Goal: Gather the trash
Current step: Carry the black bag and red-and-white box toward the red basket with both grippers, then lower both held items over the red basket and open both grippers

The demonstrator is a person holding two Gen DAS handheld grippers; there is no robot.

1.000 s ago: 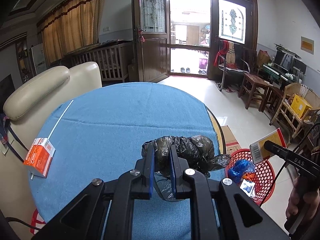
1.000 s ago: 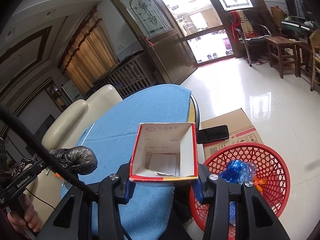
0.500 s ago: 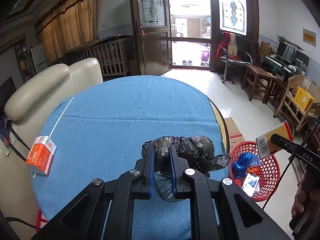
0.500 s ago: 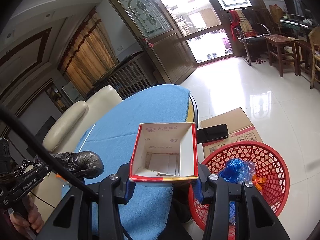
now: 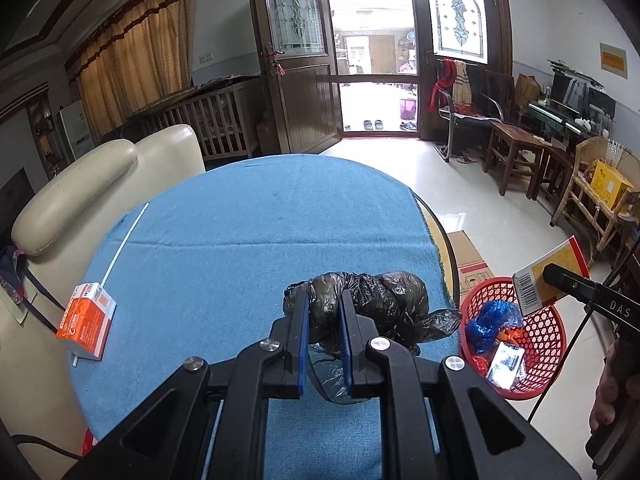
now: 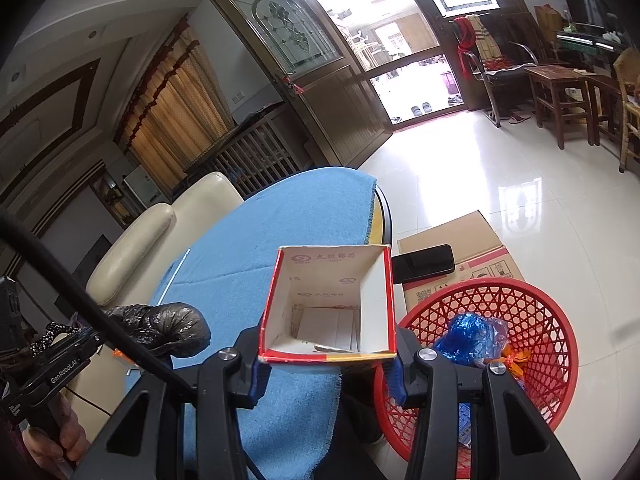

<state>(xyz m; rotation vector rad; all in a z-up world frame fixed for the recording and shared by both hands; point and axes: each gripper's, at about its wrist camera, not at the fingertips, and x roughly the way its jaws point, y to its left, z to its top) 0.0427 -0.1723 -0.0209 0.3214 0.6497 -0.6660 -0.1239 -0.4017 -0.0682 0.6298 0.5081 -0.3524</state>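
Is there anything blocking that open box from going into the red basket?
Nothing visible does. The right gripper holds the open box beside the red basket, whose top is open; the blue bag inside leaves room.

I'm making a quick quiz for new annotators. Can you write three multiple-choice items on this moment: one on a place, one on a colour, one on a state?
1. Where does the red basket stand?
A. on the table
B. on the floor beside the table
C. on the armchair

2. What colour is the crumpled bag that the left gripper holds?
A. black
B. white
C. yellow

3. How is the open carton in the right gripper held?
A. lying free on the cloth
B. hanging from one finger
C. clamped between both fingers, open end toward the camera

Answers: 1 B, the basket sits on the tiles next to the blue tablecloth. 2 A, it is glossy black plastic. 3 C, both fingers press its sides.
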